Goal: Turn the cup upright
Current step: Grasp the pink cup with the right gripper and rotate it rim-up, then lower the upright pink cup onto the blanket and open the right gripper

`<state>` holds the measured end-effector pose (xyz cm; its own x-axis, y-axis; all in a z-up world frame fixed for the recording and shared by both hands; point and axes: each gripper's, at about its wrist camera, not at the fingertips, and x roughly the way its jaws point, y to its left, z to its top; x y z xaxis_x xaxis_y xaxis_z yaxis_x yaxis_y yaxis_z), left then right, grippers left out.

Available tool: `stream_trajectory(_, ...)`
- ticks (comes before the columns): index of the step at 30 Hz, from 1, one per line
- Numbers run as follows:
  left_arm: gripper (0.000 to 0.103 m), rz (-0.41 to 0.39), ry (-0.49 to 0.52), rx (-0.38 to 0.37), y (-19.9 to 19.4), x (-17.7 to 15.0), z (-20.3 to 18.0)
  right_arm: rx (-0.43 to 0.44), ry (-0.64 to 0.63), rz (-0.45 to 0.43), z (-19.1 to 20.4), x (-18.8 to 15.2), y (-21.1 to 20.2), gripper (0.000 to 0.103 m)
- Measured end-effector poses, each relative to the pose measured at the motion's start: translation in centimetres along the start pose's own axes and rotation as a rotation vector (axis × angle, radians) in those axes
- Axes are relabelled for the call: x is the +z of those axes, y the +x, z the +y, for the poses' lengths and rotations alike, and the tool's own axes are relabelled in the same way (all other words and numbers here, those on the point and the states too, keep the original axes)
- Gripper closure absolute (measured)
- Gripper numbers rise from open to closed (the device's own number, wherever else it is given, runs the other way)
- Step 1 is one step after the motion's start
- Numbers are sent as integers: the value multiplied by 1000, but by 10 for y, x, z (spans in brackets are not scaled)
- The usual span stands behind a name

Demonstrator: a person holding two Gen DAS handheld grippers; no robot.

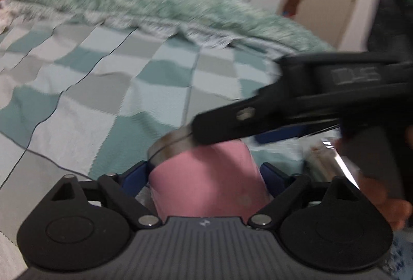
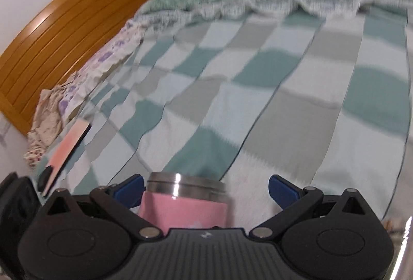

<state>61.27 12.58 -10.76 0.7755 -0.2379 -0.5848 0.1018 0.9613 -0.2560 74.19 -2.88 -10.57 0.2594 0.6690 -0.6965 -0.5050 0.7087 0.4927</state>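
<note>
The cup [image 1: 206,176] is pink with a steel rim band and stands between the blue pads of my left gripper [image 1: 204,174], which is shut on its body. The steel rim end [image 1: 170,145] points up and away. My right gripper's black finger [image 1: 232,122] reaches in from the right and lies over the rim. In the right wrist view the cup [image 2: 183,205] sits close to the left pad [image 2: 129,189], with a wide gap to the right pad [image 2: 281,189]. My right gripper [image 2: 205,188] is open around it.
A checked teal, grey and white blanket [image 2: 258,99] covers the bed. A fuzzy green blanket [image 1: 155,1] lies along the far side. A wooden headboard [image 2: 77,29], a floral pillow [image 2: 64,99] and a pink phone-like slab [image 2: 67,148] are at the left.
</note>
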Motion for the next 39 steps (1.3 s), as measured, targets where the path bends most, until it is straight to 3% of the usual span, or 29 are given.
stream_trajectory(2, 15, -29, 48, -21, -11, -2, -12, 55, 38, 26, -2, -5, 1, 5)
stream_trajectory(4, 16, -62, 115, -33, -18, -4, -25, 107, 83, 56, -5, -10, 1, 19)
stream_trajectory(6, 17, -70, 134, -27, -24, -7, -34, 131, 106, 65, -3, -17, -5, 21)
stream_trajectory(14, 17, -58, 189, -82, -52, -13, -60, 7, -48, -17, 36, -52, -59, 22)
stream_trajectory(19, 4, -42, 132, -139, -89, -33, -65, -122, -127, -108, 55, -95, -100, 22)
stream_trajectory(23, 3, -26, 119, -143, -110, -58, -69, -213, -198, -190, 74, -131, -124, 22)
stream_trajectory(27, 3, -17, 107, -122, -130, -83, -71, -287, -273, -256, 96, -163, -146, 22)
stream_trajectory(32, 3, -36, 142, -114, -157, -110, -80, -374, -309, -253, 110, -195, -162, 22)
stream_trajectory(36, 3, -52, 161, -21, -164, -128, -87, -375, -271, -189, 99, -209, -155, 22)
stream_trajectory(39, 3, -57, 187, 72, -159, -136, -93, -369, -264, -249, 92, -219, -155, 21)
